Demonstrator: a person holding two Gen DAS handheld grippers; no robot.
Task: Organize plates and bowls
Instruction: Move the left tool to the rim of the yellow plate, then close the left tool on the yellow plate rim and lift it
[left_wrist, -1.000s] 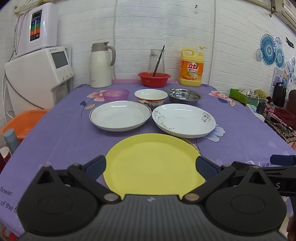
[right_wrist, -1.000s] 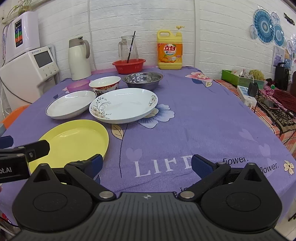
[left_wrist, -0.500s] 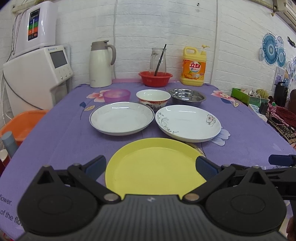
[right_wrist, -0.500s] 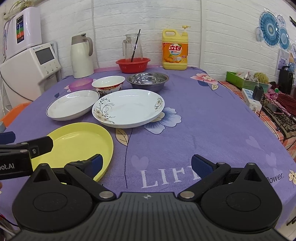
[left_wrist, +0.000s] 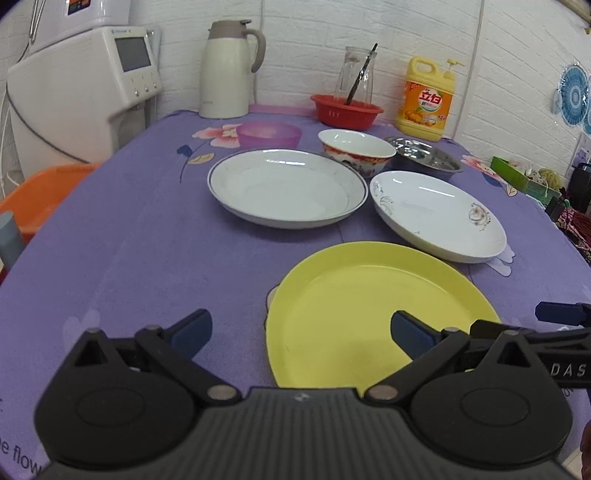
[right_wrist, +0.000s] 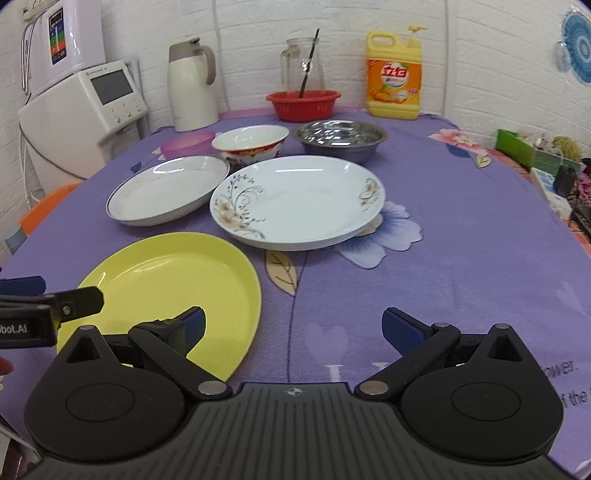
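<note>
Comparing with a second ago:
Left gripper (left_wrist: 301, 328): shifted leftward; fingers spread wide, nothing held; its right finger is seen over the yellow plate (left_wrist: 373, 314), its left over bare cloth.
Yellow plate: now seen right of centre in the left view, earlier centred; flat on the desk (left_wrist: 129, 258).
Right gripper (right_wrist: 293, 326): brought closer to the dishes; fingers spread wide, empty; left finger over the yellow plate's edge.
Floral plate (right_wrist: 297, 201): unmoved, behind the yellow plate.
Rimmed white plate (left_wrist: 287, 187): unmoved, left of it.
Bowls: patterned bowl (left_wrist: 356, 150), steel bowl (left_wrist: 424, 157), purple bowl (left_wrist: 268, 133) unmoved behind.
</note>
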